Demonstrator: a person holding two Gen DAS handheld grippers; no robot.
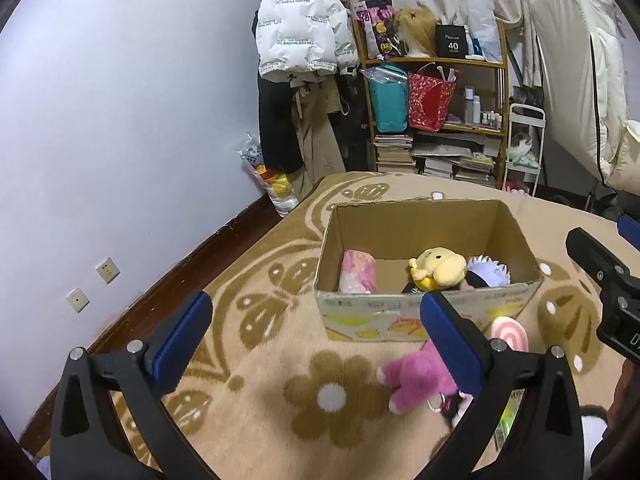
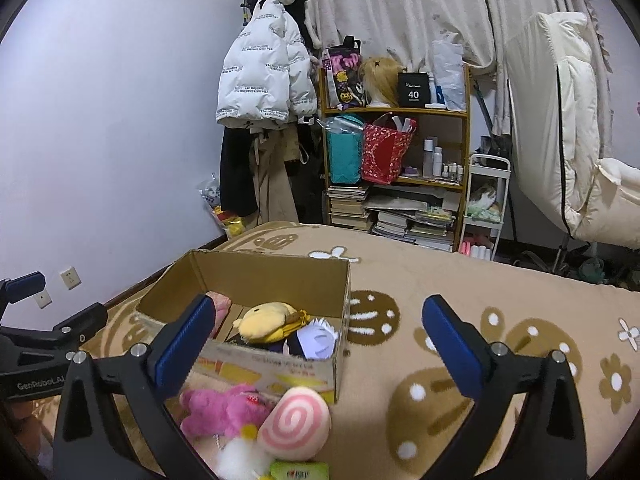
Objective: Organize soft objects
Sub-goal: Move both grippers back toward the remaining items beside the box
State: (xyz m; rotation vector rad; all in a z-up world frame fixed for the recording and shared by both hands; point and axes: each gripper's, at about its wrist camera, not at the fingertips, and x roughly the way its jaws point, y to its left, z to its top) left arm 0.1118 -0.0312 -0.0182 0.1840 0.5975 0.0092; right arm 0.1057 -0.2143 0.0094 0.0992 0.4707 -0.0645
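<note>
Left wrist view: the left tool [image 1: 316,334] hangs spread wide and empty above the bed blanket [image 1: 248,412], as does the right tool [image 2: 316,338]. Just near of the cardboard box [image 1: 424,320] lies the pink plush [image 1: 416,380], long axis running left-right, close under the left tool's right finger (likely the nearer hand). The swirl cushion [image 2: 294,424] sits beside it.
</note>
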